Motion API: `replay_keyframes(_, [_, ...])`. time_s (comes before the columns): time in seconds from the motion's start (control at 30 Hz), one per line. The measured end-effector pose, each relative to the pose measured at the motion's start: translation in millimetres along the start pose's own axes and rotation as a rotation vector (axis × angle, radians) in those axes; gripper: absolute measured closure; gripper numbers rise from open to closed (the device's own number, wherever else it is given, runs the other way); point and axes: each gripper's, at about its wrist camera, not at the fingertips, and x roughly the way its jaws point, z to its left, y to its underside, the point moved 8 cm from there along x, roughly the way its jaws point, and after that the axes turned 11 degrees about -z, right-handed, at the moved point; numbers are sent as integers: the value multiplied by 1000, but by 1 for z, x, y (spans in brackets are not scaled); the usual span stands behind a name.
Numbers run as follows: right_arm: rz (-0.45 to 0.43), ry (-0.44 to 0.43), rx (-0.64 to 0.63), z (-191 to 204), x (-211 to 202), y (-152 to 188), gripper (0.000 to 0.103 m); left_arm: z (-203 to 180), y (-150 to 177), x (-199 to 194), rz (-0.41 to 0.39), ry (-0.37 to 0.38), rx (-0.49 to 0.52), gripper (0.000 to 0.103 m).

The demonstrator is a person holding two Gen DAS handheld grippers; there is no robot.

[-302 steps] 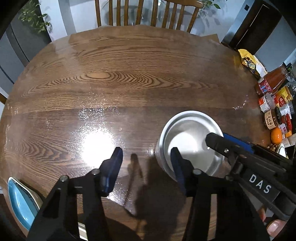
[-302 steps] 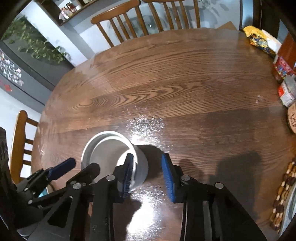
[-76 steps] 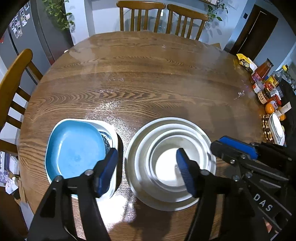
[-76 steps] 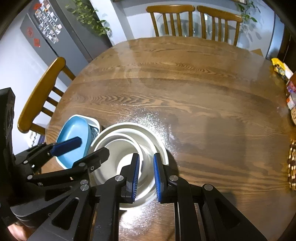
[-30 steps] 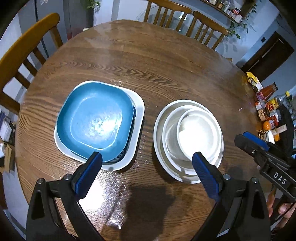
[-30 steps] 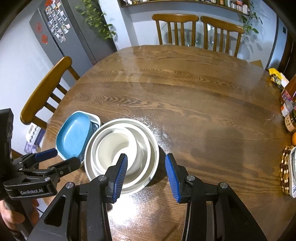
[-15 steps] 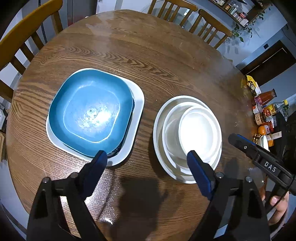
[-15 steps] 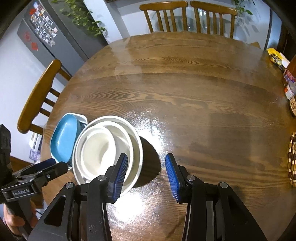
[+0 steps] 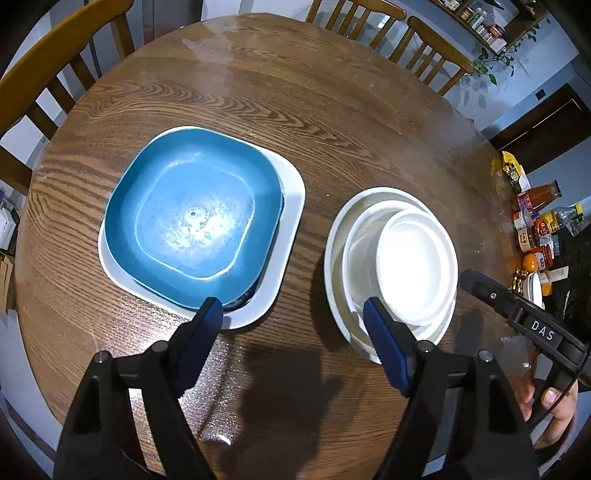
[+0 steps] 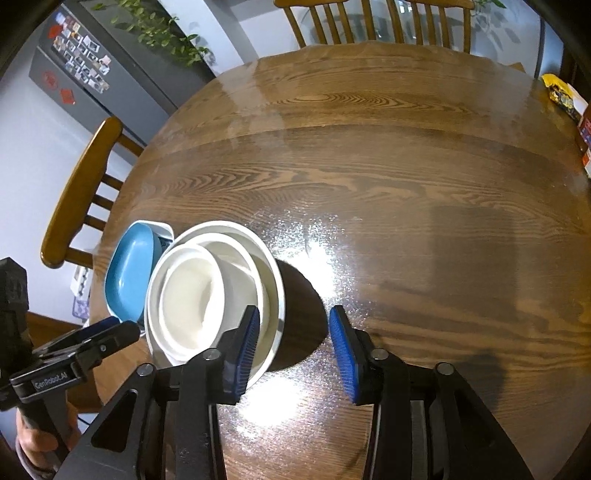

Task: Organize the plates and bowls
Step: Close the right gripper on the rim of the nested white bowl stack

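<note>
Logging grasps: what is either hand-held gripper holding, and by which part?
Nothing. The left hand-held gripper and right hand-held gripper are closing on empty air.

Sauce bottles [image 9: 537, 216] crowd the round table's [image 9: 332, 122] edge, chairs [image 10: 373, 22] beyond.

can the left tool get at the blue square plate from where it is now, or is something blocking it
Probably yes. The left tool hangs over bare wooden table, jaws closing with nothing between them. The blue square plate lies uncovered atop a white square plate, just ahead of one fingertip.
</note>
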Motion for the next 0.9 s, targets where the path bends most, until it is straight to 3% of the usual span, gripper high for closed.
replay_keyframes(0.07, [0,3,-1,0,0,0,64,0,1,1,10,6,-11,38])
replay_keyframes(0.47, [5,2,3,-1,2,1,73,0,-2,1,21,1,-7,40])
replay_keyframes(0.57, [14,2,-6,1,4,2,76,-1,0,4,31,-9,1,52])
replay_keyframes(0.63, [17,2,-10,2,6,2,80,-3,0,6,32,-14,6,52])
replay_keyframes(0.9, [32,-2,-13,2,9,3,81,-4,-3,10,33,-35,29,51])
